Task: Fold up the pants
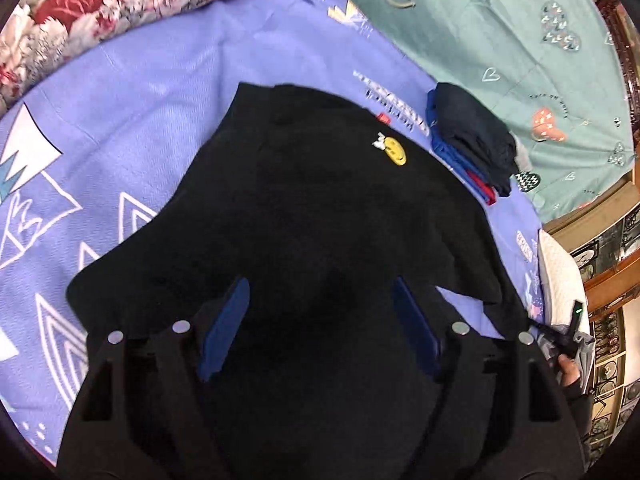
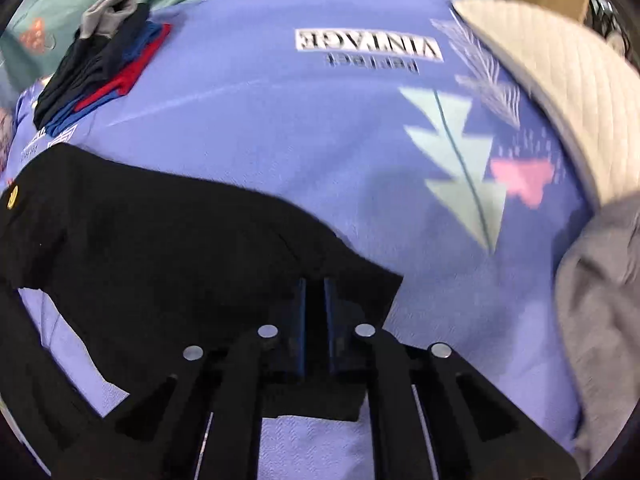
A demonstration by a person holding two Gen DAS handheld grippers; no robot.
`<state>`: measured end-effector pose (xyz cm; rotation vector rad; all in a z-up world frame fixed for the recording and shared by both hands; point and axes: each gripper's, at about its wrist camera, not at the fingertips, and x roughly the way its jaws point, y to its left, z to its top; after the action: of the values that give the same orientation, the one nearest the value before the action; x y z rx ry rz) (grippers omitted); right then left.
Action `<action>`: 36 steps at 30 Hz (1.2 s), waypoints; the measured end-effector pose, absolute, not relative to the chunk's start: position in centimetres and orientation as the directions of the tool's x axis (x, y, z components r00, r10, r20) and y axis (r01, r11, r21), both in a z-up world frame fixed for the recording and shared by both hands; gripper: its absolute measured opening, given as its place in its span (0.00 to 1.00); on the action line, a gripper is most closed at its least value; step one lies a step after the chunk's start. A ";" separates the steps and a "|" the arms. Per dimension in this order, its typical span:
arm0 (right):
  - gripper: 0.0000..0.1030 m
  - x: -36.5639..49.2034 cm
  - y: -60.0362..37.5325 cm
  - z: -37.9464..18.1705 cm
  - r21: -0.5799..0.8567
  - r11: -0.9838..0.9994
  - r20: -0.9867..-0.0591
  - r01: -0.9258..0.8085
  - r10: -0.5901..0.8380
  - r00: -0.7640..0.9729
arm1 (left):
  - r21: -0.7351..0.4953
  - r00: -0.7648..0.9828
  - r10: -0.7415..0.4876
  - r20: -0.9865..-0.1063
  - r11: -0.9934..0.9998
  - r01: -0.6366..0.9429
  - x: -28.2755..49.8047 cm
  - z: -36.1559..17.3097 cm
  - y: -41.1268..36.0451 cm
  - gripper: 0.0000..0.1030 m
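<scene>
On the blue bedsheet (image 2: pixel 248 120), black pants (image 1: pixel 320 208) lie spread flat. Left hand-held gripper (image 1: pixel 320 320) hovers over the pants, jaws wide apart, gripping nothing. Right hand-held gripper (image 2: pixel 315 312) is clenched on the pants' edge near a corner. Folded clothes pile (image 1: pixel 472 140) sits just beside.

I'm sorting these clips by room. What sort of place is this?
Most likely a bedroom, with clothes being folded on a bed: a periwinkle-blue printed bedsheet covers the surface, a red-and-white floral pillow lies at its edge, and a small stack of folded clothes sits beside the black pants.
</scene>
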<state>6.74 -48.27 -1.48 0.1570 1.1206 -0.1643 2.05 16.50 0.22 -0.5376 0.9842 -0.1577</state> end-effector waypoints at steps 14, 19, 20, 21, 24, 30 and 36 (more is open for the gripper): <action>0.12 18.6 -52.4 -1.3 -0.174 0.929 -0.884 0.325 -0.293 0.364 | -0.469 0.464 -0.358 -0.810 0.871 -0.148 5.4 -2.6 15.1 0.78; 0.28 16.4 -53.3 0.5 -0.153 0.863 -0.789 0.482 -0.400 0.467 | -0.474 0.461 -0.377 -0.804 0.873 -0.112 5.5 -1.5 14.5 0.78; 0.33 15.7 -52.3 1.3 -0.094 0.895 -0.801 0.437 -0.329 0.501 | -0.471 0.461 -0.381 -0.802 0.877 -0.096 5.4 -1.2 14.2 0.79; 0.41 15.2 -51.1 1.6 -0.074 0.921 -0.816 0.382 -0.276 0.508 | -0.469 0.462 -0.385 -0.799 0.880 -0.078 5.2 -1.0 13.9 0.80; 0.46 12.7 -45.7 0.9 -0.063 0.980 -0.863 0.187 -0.147 0.483 | -0.440 0.447 -0.372 -0.813 0.896 -0.055 5.1 -1.8 13.4 0.82; 0.51 11.4 -45.6 -2.5 0.011 0.976 -0.911 0.218 -0.080 0.405 | -0.361 0.403 -0.309 -0.861 0.931 -0.057 4.6 -3.3 13.7 0.82; 0.57 11.9 -39.6 5.3 0.088 0.996 -0.823 -0.014 0.081 0.562 | -0.230 0.554 -0.219 -0.803 0.972 0.051 7.1 5.0 15.9 0.94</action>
<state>11.94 -39.63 5.28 0.0744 0.9723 0.0560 7.13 15.89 5.01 -0.1882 0.9724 -0.1603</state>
